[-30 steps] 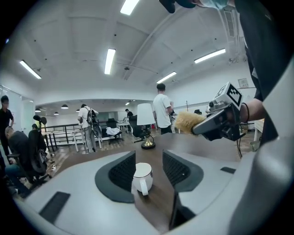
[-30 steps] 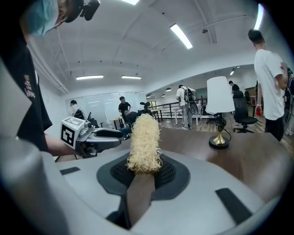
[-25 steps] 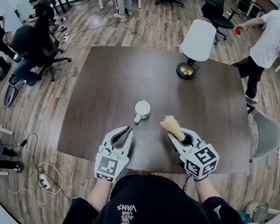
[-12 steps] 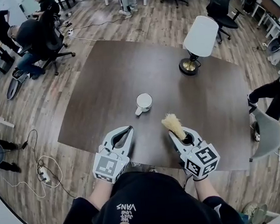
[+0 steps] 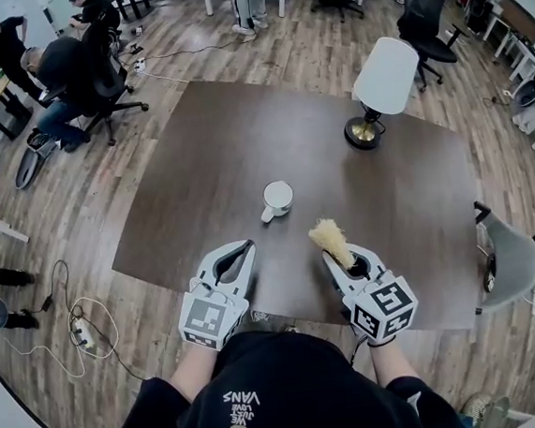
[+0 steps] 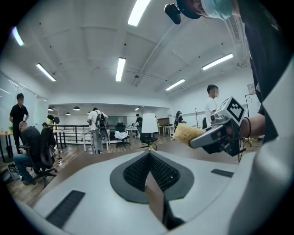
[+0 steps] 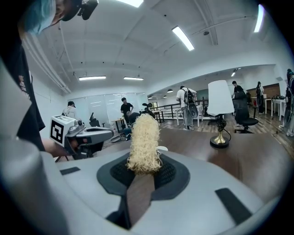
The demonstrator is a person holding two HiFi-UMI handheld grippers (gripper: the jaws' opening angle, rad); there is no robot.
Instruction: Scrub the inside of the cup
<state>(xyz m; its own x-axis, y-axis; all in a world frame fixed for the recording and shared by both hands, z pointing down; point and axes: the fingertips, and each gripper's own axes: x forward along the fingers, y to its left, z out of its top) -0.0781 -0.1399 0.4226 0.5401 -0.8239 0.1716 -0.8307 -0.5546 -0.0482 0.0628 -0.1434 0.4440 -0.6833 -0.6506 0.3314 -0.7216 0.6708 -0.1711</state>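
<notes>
Cup (image 5: 276, 198): white, upright on the table (image 5: 206, 158), handle toward the near left, just ahead of both grippers, touched by neither.
Brush (image 5: 328, 237): pale bristles, sticking out of the right jaws.
Right gripper (image 5: 334, 256): clamped on the brush, right of the cup.
Left gripper (image 5: 244, 248): jaws together, nothing between.
Lamp (image 5: 384, 80): far right, well apart from the cup.

A dark brown table (image 5: 197, 168) stood on a wood-plank floor (image 5: 108, 214). Near its far right corner stood a lamp (image 5: 384, 77) with a white shade and a round brass base (image 5: 361, 133). A grey chair (image 5: 512, 255) sat beside the table's right edge. Cables (image 5: 80, 337) lay looped on the floor at the left, and people (image 5: 60, 64) sat well beyond
</notes>
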